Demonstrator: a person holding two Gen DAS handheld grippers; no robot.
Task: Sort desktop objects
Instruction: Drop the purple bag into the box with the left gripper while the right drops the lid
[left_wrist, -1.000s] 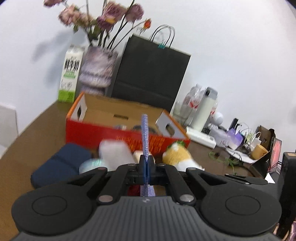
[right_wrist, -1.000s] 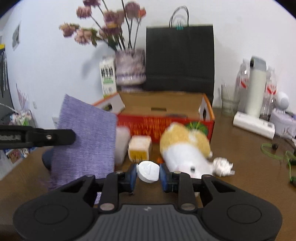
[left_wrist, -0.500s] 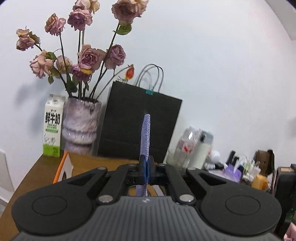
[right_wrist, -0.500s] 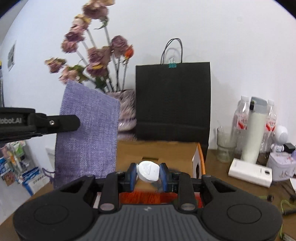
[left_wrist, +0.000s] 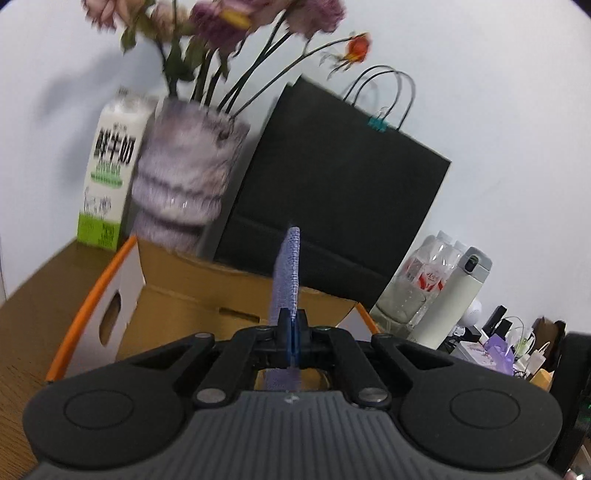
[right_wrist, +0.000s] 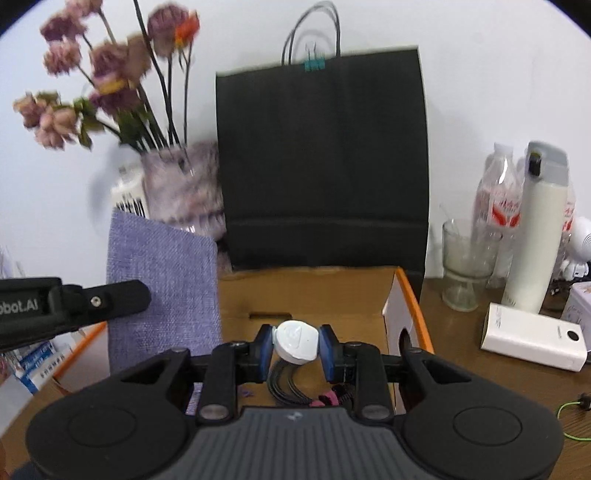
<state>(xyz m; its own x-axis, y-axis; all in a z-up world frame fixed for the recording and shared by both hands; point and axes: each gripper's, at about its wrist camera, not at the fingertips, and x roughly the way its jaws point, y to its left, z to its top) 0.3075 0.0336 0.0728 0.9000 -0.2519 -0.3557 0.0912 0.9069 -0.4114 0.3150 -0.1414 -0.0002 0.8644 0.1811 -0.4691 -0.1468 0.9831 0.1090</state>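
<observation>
While both grippers hang over the open cardboard box (right_wrist: 317, 291), the left gripper (left_wrist: 292, 341) is pinched tight on a purple woven pouch (right_wrist: 162, 291), which hangs edge-on above the box's left side. Its partner, the right gripper (right_wrist: 295, 347), clamps a small white rounded device (right_wrist: 296, 341) over the box's middle, above black cables (right_wrist: 286, 387) inside. Behind the box stands a black paper bag (right_wrist: 325, 162).

Left gripper (left_wrist: 292, 341) is pinching a purple cloth (left_wrist: 286, 273) edge-on, jaws closed on it. Beyond, an orange-rimmed cardboard box (left_wrist: 192, 291) is sitting open; vase (left_wrist: 184, 184), milk carton (left_wrist: 109, 173) and black paper bag (left_wrist: 332, 184) are standing farther back.
</observation>
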